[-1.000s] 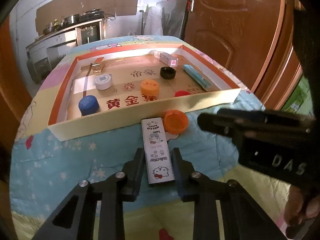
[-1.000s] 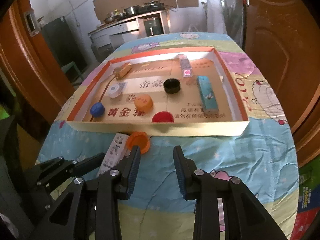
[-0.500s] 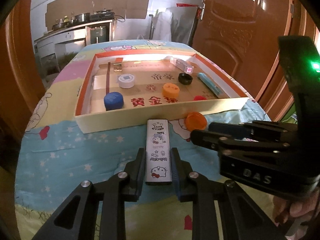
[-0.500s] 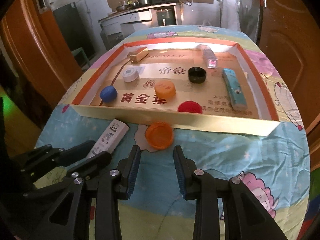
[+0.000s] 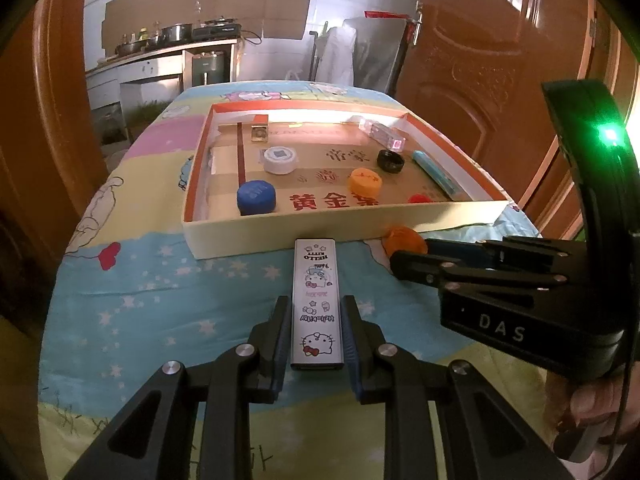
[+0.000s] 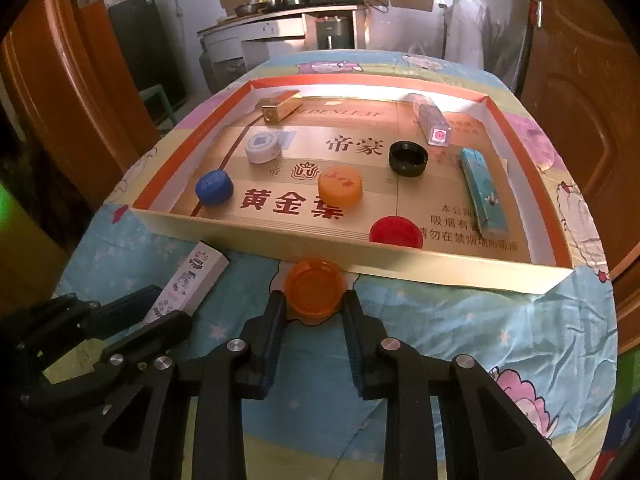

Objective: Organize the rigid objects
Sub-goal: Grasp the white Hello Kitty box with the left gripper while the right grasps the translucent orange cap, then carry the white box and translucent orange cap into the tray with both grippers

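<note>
The left tongs [image 5: 316,332] are clenched on a slim white case [image 5: 317,300] with cartoon cat prints, their blue pads pressed against both of its long sides near the end closest to the camera. The case lies flat on the bench [image 5: 140,288], which is covered with a light blue and yellow cloth with stars, and its far end sits just short of the near wall of a shallow cardboard tray [image 5: 280,236].

The right tongs [image 6: 314,316] have just been closing, and an orange cap [image 6: 315,287] lies open side up between their tips. The pads sit right at its edges; whether they press on it yet I cannot tell. The cap rests on the cloth just beside the near wall of the tray [image 6: 420,270]. In the left wrist view the right tongs [image 5: 412,256] reach in from the right, with part of the person's hand [image 5: 592,408] on the handle at the lower right.

Inside the tray lie a blue cap [image 6: 214,188], a white cap [image 6: 263,145], a light orange cap [image 6: 340,185], a black cap [image 6: 408,158] open side up, a red cap [image 6: 396,232] close to the near wall, a gold lighter [image 6: 280,107] at the far left, a clear lighter [image 6: 432,123] at the far right and a turquoise lighter [image 6: 482,192] along the right side. All lie well apart from one another.
</note>
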Tool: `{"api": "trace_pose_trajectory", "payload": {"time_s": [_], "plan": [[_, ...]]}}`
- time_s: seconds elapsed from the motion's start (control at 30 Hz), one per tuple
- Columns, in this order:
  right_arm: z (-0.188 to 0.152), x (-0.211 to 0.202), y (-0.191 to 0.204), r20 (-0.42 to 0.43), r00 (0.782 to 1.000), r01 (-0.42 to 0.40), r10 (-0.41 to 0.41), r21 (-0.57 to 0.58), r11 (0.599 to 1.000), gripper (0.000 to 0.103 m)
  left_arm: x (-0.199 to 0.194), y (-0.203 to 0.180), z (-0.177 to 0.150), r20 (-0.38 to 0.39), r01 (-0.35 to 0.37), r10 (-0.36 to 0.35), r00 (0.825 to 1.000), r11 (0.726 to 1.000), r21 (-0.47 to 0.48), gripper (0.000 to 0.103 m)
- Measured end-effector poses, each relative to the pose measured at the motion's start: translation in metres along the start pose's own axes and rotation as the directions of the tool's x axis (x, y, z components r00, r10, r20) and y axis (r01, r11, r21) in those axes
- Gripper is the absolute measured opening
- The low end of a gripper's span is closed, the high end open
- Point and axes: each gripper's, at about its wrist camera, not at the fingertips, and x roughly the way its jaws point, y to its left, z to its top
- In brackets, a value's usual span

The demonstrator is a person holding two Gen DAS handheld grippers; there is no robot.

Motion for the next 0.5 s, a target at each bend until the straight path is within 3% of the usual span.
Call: {"api": "trace_pose_trajectory", "payload": {"time_s": [0.5], "plan": [[-0.003,-0.021,0.004,0.032,0.999,-0.029,0.029,-0.008,1.0,0.029,-0.019,0.0,0.01,0.048,-0.005,0.005,0.999,1.0,0.0,0.025]]}}
